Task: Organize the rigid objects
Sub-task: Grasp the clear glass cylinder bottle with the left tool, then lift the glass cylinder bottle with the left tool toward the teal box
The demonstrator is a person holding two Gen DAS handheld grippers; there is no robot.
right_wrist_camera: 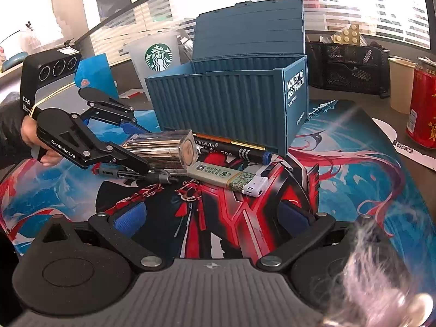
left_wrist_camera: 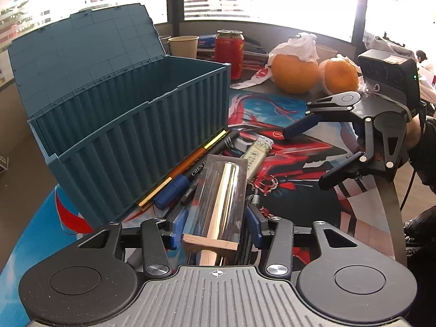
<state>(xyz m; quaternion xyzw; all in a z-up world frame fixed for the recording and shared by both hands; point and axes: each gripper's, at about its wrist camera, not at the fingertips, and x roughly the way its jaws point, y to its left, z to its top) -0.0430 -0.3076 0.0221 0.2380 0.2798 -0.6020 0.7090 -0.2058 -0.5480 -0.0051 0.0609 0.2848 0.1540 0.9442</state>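
Observation:
My left gripper (left_wrist_camera: 215, 226) is shut on a clear rectangular case with a shiny gold tube inside (left_wrist_camera: 220, 193), held just above the pens; the case also shows in the right wrist view (right_wrist_camera: 160, 150). A blue container-shaped box (left_wrist_camera: 130, 133) stands open to the left, lid tilted back. Along its front lie a gold-tipped orange pen (left_wrist_camera: 188, 163), a black marker (left_wrist_camera: 207, 158), a blue-capped pen (left_wrist_camera: 171, 190) and a green-and-white lighter (left_wrist_camera: 256, 155). My right gripper (right_wrist_camera: 212, 218) is open and empty over the mat, right of the lighter (right_wrist_camera: 229, 177).
A printed red-and-blue mat (left_wrist_camera: 299, 190) covers the table. Behind stand a red can (left_wrist_camera: 229, 54), a paper cup (left_wrist_camera: 184, 46), two oranges (left_wrist_camera: 295, 72) with tissue. The right wrist view shows a Starbucks cup (right_wrist_camera: 156, 54) and a black mesh organizer (right_wrist_camera: 348, 65).

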